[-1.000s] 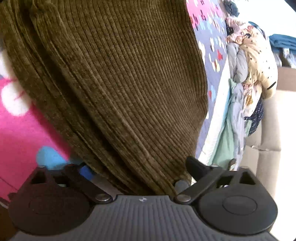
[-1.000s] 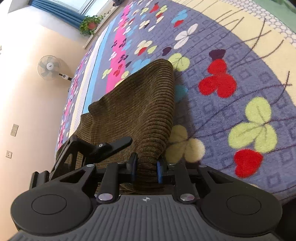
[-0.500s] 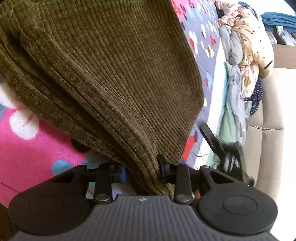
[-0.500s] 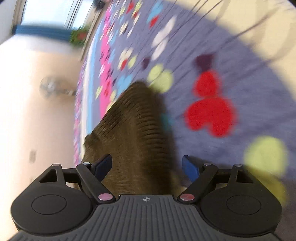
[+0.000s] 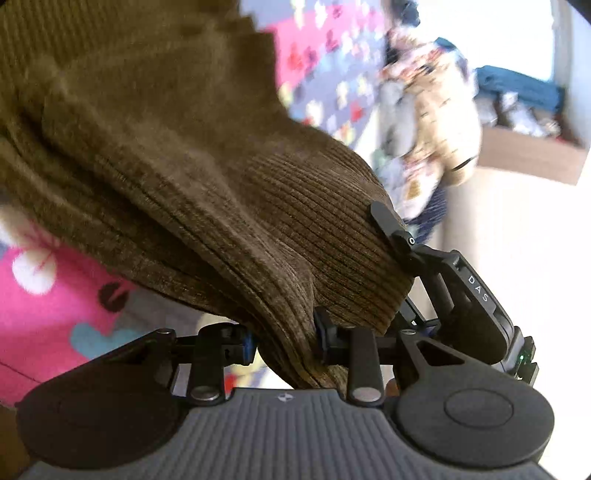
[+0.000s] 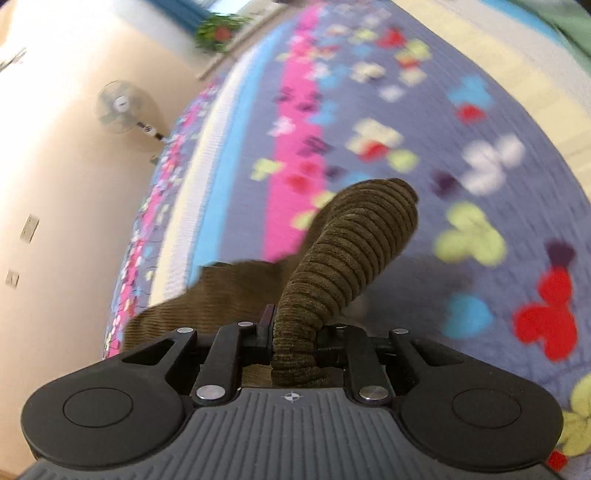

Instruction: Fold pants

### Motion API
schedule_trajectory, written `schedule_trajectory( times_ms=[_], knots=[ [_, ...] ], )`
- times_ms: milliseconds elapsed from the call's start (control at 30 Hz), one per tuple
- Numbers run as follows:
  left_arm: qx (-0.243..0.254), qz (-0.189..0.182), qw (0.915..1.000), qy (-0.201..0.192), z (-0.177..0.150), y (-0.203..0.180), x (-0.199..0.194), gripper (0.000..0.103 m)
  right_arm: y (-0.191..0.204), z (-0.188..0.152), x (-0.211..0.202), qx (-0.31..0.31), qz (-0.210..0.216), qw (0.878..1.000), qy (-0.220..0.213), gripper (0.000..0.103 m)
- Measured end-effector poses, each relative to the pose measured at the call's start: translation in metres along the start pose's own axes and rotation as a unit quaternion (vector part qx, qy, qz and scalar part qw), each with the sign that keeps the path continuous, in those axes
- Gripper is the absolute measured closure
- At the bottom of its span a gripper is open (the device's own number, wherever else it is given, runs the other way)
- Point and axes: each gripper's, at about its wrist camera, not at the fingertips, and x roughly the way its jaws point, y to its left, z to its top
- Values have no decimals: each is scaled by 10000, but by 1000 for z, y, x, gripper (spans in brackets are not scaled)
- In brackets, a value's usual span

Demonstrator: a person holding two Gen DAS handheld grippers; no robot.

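The olive-brown corduroy pants (image 5: pixel 184 166) fill the left wrist view, lying folded on a flowered bedspread (image 5: pixel 55 295). My left gripper (image 5: pixel 284 339) is shut on a thick stack of their layers at the near edge. One of my right gripper's fingers (image 5: pixel 388 221) lies against the same fold just to the right. In the right wrist view, my right gripper (image 6: pixel 295 332) has its jaws closing, pads pressed on a bunched roll of the pants (image 6: pixel 354 240), which arcs up and forward above the bedspread (image 6: pixel 480 110).
A pile of mixed clothes (image 5: pixel 424 110) lies at the far side of the bed. Beyond it stands a cardboard box (image 5: pixel 528 155) with a blue garment (image 5: pixel 517 88) on top. A standing fan (image 6: pixel 122 107) and a potted plant (image 6: pixel 218 31) are by the beige wall.
My left gripper closed from wide open onto the pants' edge and lifted it. My right gripper let go, opened wide, then closed again on a bunched fold and rose, coming close beside the left.
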Motion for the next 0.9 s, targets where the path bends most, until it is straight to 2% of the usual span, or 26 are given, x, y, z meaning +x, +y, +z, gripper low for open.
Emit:
schedule_trajectory(
  times_ms=[100,133,333,533,700,733,833,900],
  knots=[
    [-37,-315,9995,-72,20,-4,-31,69,36,6,0,-227,-77,9997,-51,85],
    [-33,-406,9991,-134,29,-4,-45,69,73,15,10,-486,-196,9986,-85,85],
    [78,-725,9947,-728,73,12,-124,68,186,12,53,-1362,-368,9900,-12,85],
    [284,-507,9899,-1295,121,39,-190,68,280,-10,133,-2075,-435,9765,381,85],
    [12,-340,9875,-1540,150,74,-226,68,326,-33,201,-2297,-585,9688,725,85],
    [-51,-342,9874,-1547,155,81,-231,68,326,-33,201,-2297,-585,9688,725,85],
    [-282,-463,9868,-1525,165,101,-243,68,343,-49,235,-2271,-730,9670,900,85],
    [-255,-505,9862,-1557,165,108,-253,68,347,-52,239,-2313,-738,9658,911,85]
  ],
)
